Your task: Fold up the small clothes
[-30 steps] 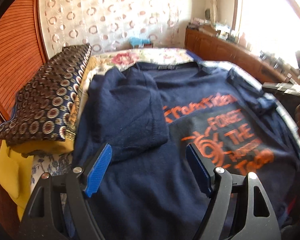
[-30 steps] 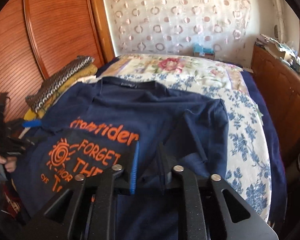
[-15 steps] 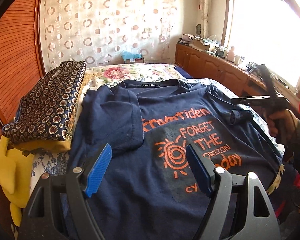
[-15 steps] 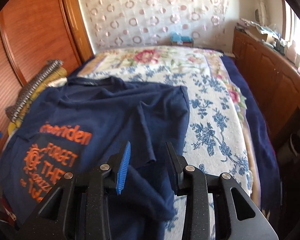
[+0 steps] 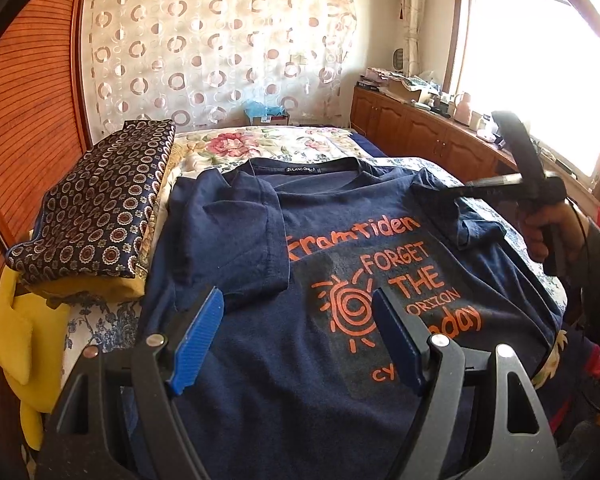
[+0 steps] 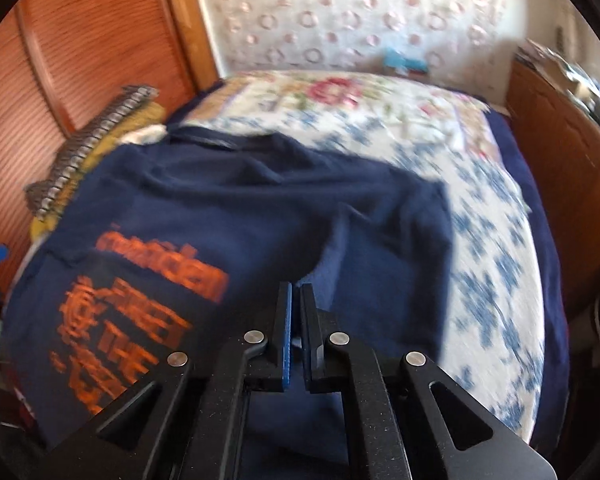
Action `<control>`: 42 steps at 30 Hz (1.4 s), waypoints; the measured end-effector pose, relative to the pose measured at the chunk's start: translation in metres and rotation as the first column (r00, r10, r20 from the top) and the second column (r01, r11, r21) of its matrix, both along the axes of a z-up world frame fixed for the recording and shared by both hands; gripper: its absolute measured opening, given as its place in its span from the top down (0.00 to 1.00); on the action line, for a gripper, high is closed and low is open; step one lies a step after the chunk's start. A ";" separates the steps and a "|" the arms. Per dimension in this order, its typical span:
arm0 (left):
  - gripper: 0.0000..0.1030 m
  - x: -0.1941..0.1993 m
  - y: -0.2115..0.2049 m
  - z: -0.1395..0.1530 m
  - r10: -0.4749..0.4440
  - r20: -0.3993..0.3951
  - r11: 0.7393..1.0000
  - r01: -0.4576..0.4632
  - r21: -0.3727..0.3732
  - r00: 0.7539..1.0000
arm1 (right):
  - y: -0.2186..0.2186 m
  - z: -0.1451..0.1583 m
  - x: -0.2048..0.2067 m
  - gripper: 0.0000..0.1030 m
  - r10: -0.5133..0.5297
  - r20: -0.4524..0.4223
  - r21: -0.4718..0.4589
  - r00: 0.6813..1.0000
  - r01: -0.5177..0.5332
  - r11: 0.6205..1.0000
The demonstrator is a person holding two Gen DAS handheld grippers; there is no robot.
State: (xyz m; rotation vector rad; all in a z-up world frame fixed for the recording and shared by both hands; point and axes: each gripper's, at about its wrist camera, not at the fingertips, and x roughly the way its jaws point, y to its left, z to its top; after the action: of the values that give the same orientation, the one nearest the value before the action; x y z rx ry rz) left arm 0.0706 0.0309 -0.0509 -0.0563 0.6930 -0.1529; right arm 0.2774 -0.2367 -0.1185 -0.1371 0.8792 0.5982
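The navy T-shirt (image 5: 300, 340) lies flat and face-up on the bed (image 5: 260, 144), collar toward 12 o'clock in the left wrist view, orange print at centre. The sleeve at 10 o'clock is already folded inward over the chest; the sleeve at 2 o'clock lies partly turned in and rumpled. The left hand-held gripper (image 5: 298, 336) hangs over the lower body of the shirt with its jaws wide apart and nothing between them. The right hand-held gripper (image 6: 296, 320) has its jaws brought together; the blurred frame does not show whether cloth is pinched between them. The fabric appears light, soft and limp, so it should sag and crease wherever unsupported. A suitable hold is judged to be a hemmed edge or shoulder seam, where doubled cloth resists slipping. A folded patterned stack (image 5: 96, 200) sits at 9 o'clock, just beside the shirt.
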 end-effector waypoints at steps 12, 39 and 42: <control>0.25 -0.008 0.011 0.008 0.021 0.014 1.000 -0.021 -0.010 1.000 | 0.048 0.026 -0.007 0.76 0.059 0.058 0.034 0.997 -0.061 0.998; 0.25 -0.005 0.004 0.016 0.020 0.023 1.000 -0.020 -0.013 1.000 | -0.041 -0.014 -0.071 0.91 0.046 -0.096 -0.033 0.994 -0.049 0.998; 0.25 -0.006 0.006 0.014 0.026 0.022 1.000 -0.026 -0.014 0.999 | -0.047 -0.016 -0.086 0.91 0.041 -0.090 -0.053 0.995 -0.046 0.998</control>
State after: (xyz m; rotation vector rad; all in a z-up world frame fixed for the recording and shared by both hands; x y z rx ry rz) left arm 0.0649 0.0371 -0.0372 -0.0766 0.6685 -0.1335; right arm 0.1917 -0.2836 -0.1346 -0.1812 0.9810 0.6244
